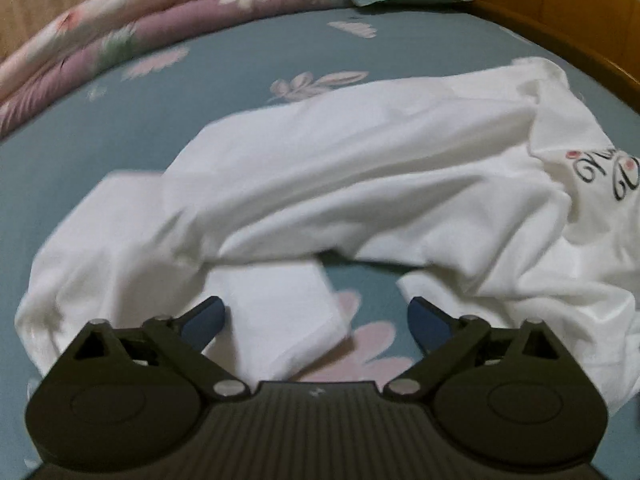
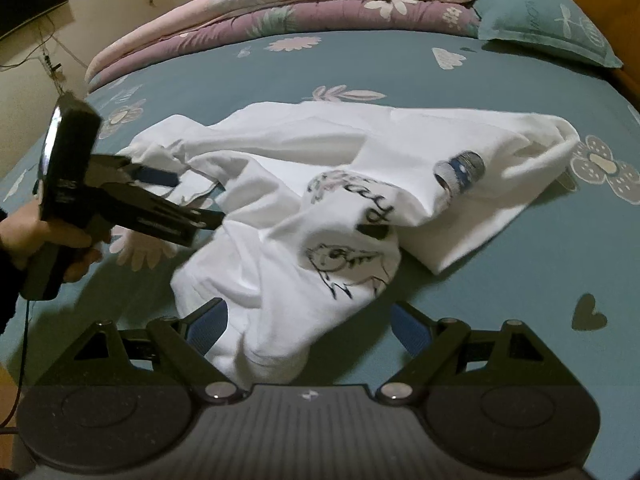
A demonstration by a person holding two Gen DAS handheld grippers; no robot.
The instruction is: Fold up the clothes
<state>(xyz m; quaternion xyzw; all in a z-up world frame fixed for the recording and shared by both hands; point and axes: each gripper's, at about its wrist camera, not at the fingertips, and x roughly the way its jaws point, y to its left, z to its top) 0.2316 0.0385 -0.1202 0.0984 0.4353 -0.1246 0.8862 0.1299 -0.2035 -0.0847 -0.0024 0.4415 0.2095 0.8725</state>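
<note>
A white T-shirt with black script and a drawn print lies crumpled on the teal flowered bedsheet. In the left wrist view my left gripper is open low over the sheet. A flat sleeve reaches in between its blue pads without being clamped. My right gripper is also open, and a bunched part of the shirt sits between its fingers, unpinched. The right wrist view shows the left gripper at the shirt's left edge, held by a hand.
Folded pink and purple quilts are stacked along the far side of the bed, with a teal pillow beside them. A wooden bed frame borders the mattress on the right. A wall with cables stands at far left.
</note>
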